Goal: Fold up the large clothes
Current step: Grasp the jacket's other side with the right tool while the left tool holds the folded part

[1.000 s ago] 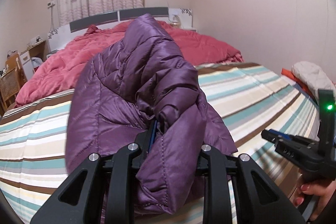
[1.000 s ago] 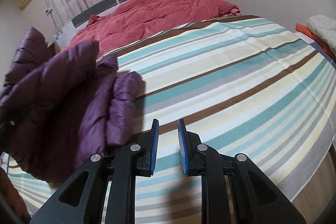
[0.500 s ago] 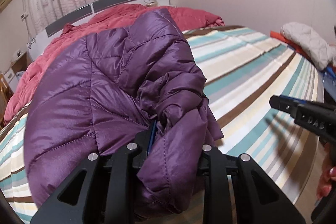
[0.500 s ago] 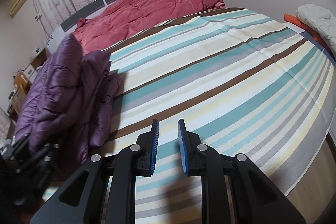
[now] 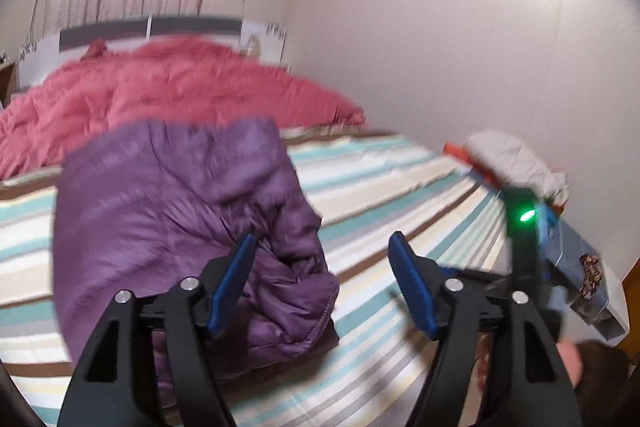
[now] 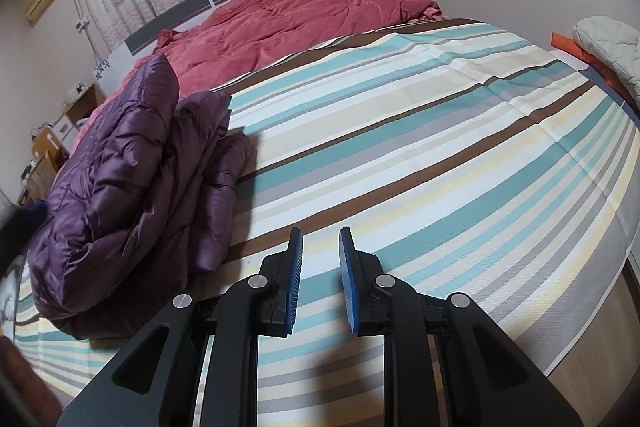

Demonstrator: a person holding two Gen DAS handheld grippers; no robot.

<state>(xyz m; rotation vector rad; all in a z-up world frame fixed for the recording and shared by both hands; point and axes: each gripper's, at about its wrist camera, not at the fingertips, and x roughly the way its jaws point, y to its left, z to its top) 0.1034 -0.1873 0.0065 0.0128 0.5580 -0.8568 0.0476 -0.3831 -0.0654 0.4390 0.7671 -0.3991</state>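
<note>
A purple quilted puffer jacket (image 5: 168, 211) lies bundled on the striped bedsheet (image 5: 380, 183). My left gripper (image 5: 320, 251) is open wide just above the jacket's near right edge and holds nothing. In the right wrist view the jacket (image 6: 136, 187) lies folded over at the left of the bed. My right gripper (image 6: 320, 247) is empty with its jaws slightly apart, above the striped sheet (image 6: 440, 131) to the right of the jacket. The right gripper's body with a green light (image 5: 524, 223) shows in the left wrist view.
A red duvet (image 6: 288, 19) is bunched at the head of the bed. A white quilted item on orange cloth (image 6: 608, 47) lies at the bed's right side. A wall runs along the right. A wooden nightstand (image 6: 48, 151) stands at the left.
My left gripper has opened and let go of the jacket, which now rests on the bed. The left view has swung right. My right gripper has barely moved.
</note>
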